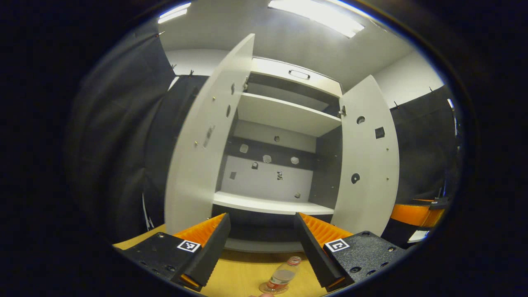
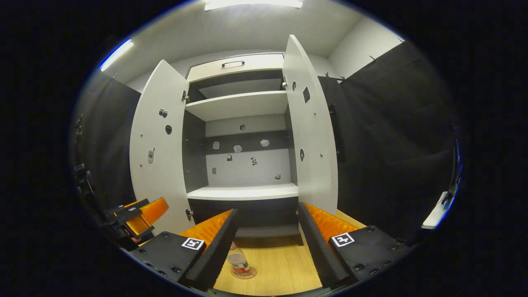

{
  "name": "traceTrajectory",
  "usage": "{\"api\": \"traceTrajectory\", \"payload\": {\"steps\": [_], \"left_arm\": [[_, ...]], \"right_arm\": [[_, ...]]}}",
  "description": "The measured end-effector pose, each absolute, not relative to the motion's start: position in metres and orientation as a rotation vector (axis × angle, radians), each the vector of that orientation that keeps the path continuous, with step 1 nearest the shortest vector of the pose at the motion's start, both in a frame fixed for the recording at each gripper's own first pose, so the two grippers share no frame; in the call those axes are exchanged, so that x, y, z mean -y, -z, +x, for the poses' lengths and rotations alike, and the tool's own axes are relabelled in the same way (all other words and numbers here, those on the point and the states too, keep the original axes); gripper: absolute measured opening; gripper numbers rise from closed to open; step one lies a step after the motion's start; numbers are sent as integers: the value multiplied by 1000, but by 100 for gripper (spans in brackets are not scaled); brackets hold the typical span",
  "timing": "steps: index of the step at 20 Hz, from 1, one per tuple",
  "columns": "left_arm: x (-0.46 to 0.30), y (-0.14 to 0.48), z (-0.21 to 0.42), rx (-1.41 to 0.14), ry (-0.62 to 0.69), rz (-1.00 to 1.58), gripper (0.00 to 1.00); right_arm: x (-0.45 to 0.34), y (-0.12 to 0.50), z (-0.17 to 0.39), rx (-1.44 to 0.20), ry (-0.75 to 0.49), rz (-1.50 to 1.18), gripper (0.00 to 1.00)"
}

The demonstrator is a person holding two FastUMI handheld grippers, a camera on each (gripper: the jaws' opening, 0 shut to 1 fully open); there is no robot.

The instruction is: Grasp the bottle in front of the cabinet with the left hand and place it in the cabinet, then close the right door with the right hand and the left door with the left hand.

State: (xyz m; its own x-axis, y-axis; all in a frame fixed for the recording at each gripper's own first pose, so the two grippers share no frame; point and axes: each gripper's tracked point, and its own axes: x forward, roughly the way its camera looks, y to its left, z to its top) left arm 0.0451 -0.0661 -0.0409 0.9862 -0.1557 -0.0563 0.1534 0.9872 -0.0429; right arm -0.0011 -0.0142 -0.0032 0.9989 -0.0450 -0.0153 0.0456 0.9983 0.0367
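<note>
While both doors gape, bottle (image 1: 284,275) between wide left tongs (image 1: 262,247).

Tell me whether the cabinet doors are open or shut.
Open: the left door and right door both swing outward, baring the shelves.

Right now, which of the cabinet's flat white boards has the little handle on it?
The narrow white drawer front at the very top of the white cabinet. The two tall white open doors below show only small holes and marks.
</note>
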Motion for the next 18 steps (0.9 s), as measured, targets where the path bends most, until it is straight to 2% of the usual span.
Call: {"api": "traceTrajectory", "payload": {"steps": [2, 6, 11, 16, 18], "left_arm": [[95, 81, 60, -126, 212, -25, 92], [137, 161, 77, -213, 298, 11, 95], [140, 243, 83, -290, 292, 83, 95], [135, 302, 64, -356, 306, 98, 93], [133, 316, 60, -373, 301, 105, 95]], "right_arm": [[22, 5, -4, -30, 65, 25, 95], [46, 5, -13, -35, 132, -4, 96], [68, 16, -23, -68, 199, -12, 96], [68, 24, -23, -93, 205, -20, 96], [64, 25, -21, -96, 196, -25, 96]]}}
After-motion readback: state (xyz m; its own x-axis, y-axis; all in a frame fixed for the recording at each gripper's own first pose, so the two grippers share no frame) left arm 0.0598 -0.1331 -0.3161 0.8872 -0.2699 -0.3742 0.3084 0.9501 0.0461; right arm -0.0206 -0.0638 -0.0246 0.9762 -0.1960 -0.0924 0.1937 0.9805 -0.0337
